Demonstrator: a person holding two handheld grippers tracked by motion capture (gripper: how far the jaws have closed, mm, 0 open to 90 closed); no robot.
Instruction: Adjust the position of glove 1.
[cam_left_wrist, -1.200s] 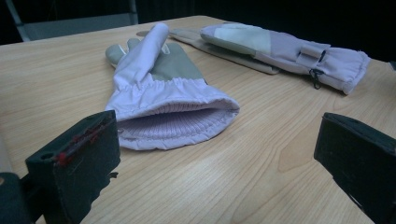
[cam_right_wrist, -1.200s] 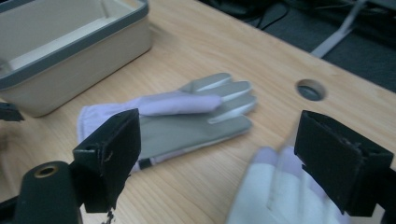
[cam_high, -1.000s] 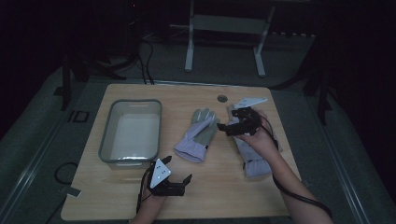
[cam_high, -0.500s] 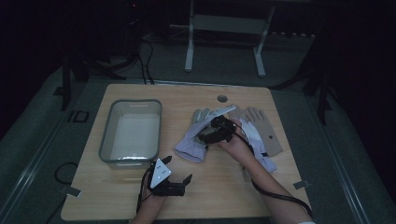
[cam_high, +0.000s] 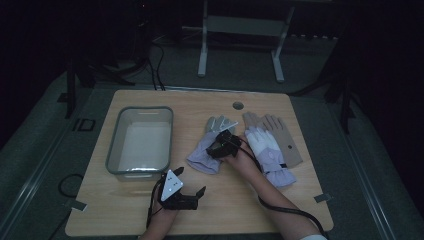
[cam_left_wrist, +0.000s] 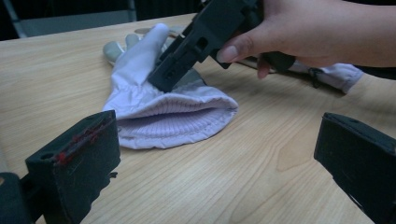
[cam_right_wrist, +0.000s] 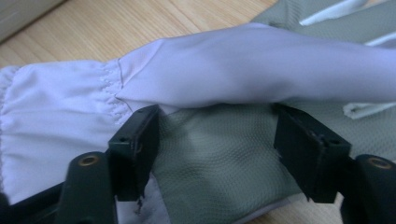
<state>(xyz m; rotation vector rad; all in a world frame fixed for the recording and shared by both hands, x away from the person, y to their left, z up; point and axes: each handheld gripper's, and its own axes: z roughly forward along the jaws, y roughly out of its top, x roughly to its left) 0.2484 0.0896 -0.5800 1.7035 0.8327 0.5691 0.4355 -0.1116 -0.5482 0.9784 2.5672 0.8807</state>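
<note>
The right tool (cam_high: 220, 146) presses down on the lilac glove (cam_high: 209, 149) lying mid-worktop (cam_high: 200, 210), jaws spread across its grey palm. The left tool (cam_high: 186, 196) rests spread near the worktop's front edge, well apart from the glove.

Black left gripper (cam_high: 200, 191) with grey three-cornered plate, red-flecked pads, trailing black cable

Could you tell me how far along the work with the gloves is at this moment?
Nothing looks finished: the bin holds no glove. In hand: the right gripper presses open jaws on the left glove. The left gripper waits open nearby. Left: closing on that glove, moving it, then probably the right glove.
</note>
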